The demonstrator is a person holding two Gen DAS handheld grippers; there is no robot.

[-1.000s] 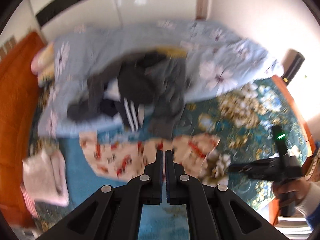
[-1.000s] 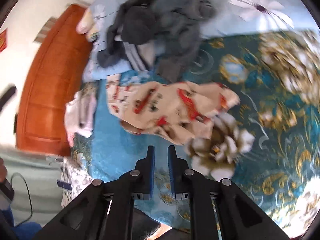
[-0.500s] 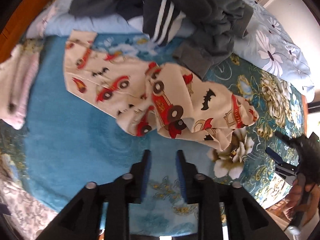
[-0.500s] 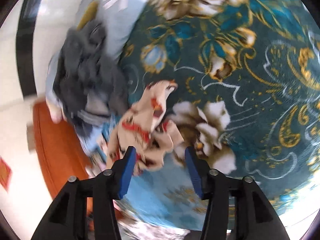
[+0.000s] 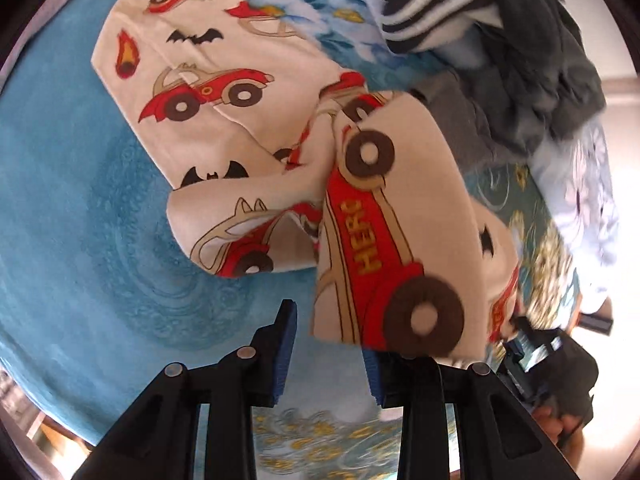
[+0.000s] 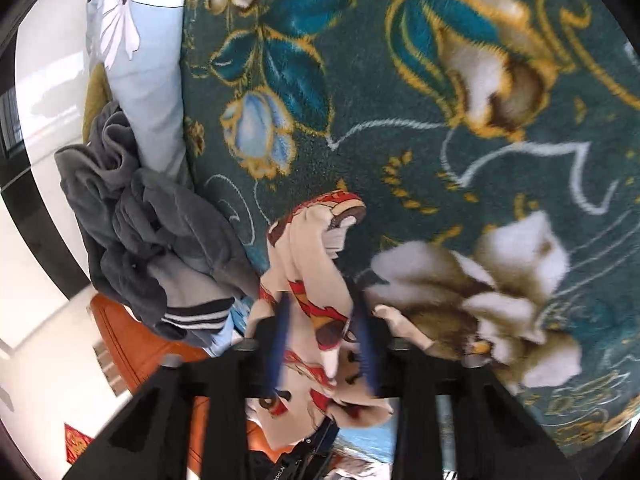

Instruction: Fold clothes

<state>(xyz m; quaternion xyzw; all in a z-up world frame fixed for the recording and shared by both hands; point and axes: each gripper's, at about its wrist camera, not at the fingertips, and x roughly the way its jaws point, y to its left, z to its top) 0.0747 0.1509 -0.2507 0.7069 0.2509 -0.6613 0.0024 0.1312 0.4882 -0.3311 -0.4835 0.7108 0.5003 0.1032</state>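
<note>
Both our grippers at the car-print garment on the bed

We see the cream car-print garment (image 5: 256,128) crumpled on the teal floral blanket (image 6: 420,92), just beside the grey clothes pile (image 6: 152,232). Our left gripper (image 5: 328,344) has its fingers spread, the garment's near edge draped over the right finger. Our right gripper (image 6: 320,344) also stands parted, with a bunched fold of the same garment lying between its blue pads (image 6: 280,340).
</note>
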